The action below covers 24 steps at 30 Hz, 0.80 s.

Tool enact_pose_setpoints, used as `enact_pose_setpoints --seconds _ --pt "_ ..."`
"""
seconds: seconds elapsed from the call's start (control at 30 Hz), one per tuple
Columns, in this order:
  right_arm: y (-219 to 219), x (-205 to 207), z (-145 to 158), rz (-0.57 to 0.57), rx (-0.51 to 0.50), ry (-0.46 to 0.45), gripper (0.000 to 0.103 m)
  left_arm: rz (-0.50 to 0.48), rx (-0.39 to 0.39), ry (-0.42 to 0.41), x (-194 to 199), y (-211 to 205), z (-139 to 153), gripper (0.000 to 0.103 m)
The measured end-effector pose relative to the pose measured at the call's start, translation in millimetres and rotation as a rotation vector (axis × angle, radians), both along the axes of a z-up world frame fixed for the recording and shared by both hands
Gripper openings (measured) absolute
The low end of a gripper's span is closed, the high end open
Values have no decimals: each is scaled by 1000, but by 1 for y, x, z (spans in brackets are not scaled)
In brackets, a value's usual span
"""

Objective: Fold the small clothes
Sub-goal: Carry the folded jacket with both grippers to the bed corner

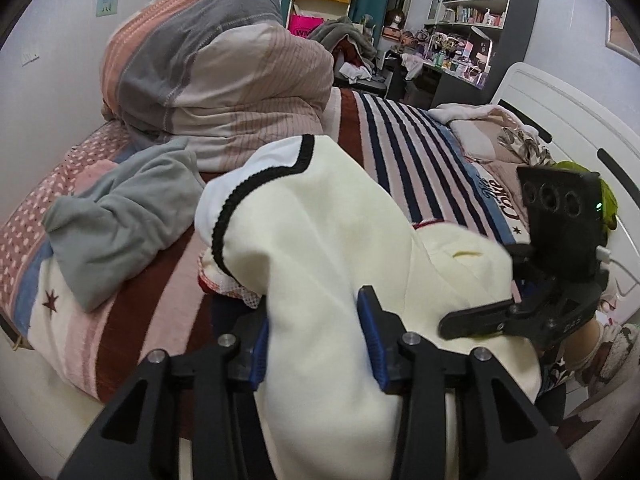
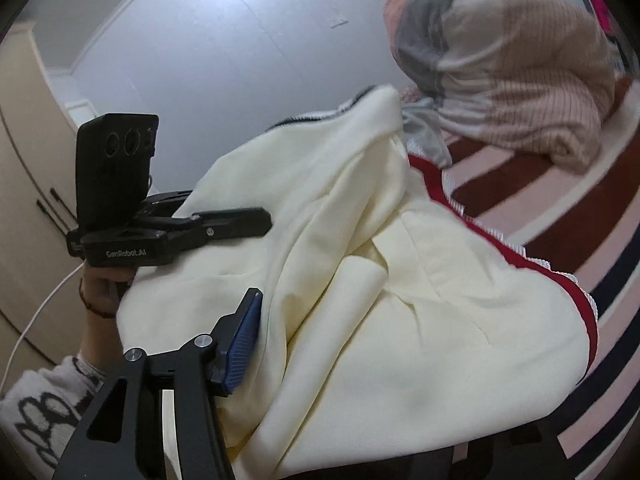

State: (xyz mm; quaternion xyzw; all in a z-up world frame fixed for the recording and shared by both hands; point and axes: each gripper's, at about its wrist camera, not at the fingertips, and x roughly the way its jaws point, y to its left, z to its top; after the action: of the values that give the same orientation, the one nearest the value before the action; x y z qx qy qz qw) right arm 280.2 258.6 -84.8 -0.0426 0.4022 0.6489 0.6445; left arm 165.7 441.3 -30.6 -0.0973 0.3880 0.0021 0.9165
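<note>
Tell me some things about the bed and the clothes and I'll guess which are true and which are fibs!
1. The cream garment has a black trim along one edge. True.
2. A grey-green garment lies crumpled on the bed beside the cream one. True.
3. The bedcover is plain green all over. False: it has dark blue, pink and brownish-red stripes.
4. The cream cloth runs between the fingers of the left tool. True.
5. The rolled-up quilt lies on the floor. False: it sits on the bed, behind the clothes.
6. The cream garment lies neatly folded in a square. False: it is bunched up and rumpled.
</note>
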Motion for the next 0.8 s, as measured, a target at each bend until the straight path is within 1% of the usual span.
enact_pose_setpoints --seconds 0.07,0.13,0.2,0.27,0.37,0.43,0.53,0.63,0.7,0.8 --pt "5 -5 11 17 12 -65 50 17 14 -12 -3 4 4 37" --pt "9 -9 18 28 26 -99 52 37 17 -17 -5 9 5 40" --pt "8 -9 16 28 13 -76 57 44 15 -3 -5 12 -2 45" --pt "6 -6 6 25 -26 -45 59 43 3 8 -4 11 -8 50" --pt "-9 -7 -7 12 -56 -6 62 28 -15 1 -2 6 -9 51" --pt "-22 -6 -7 -9 -61 10 63 26 1 -6 -2 1 -6 51" --pt "-40 -3 2 -53 -68 -20 63 37 28 -16 -5 -4 2 54" --pt "-55 -2 8 -74 -78 -38 63 54 52 -21 -7 -8 9 57" --pt "-63 -3 12 -87 -82 -53 63 72 84 -29 -11 -13 14 61" --pt "-75 -6 16 -103 -81 -63 63 110 134 -42 -17 -21 24 63"
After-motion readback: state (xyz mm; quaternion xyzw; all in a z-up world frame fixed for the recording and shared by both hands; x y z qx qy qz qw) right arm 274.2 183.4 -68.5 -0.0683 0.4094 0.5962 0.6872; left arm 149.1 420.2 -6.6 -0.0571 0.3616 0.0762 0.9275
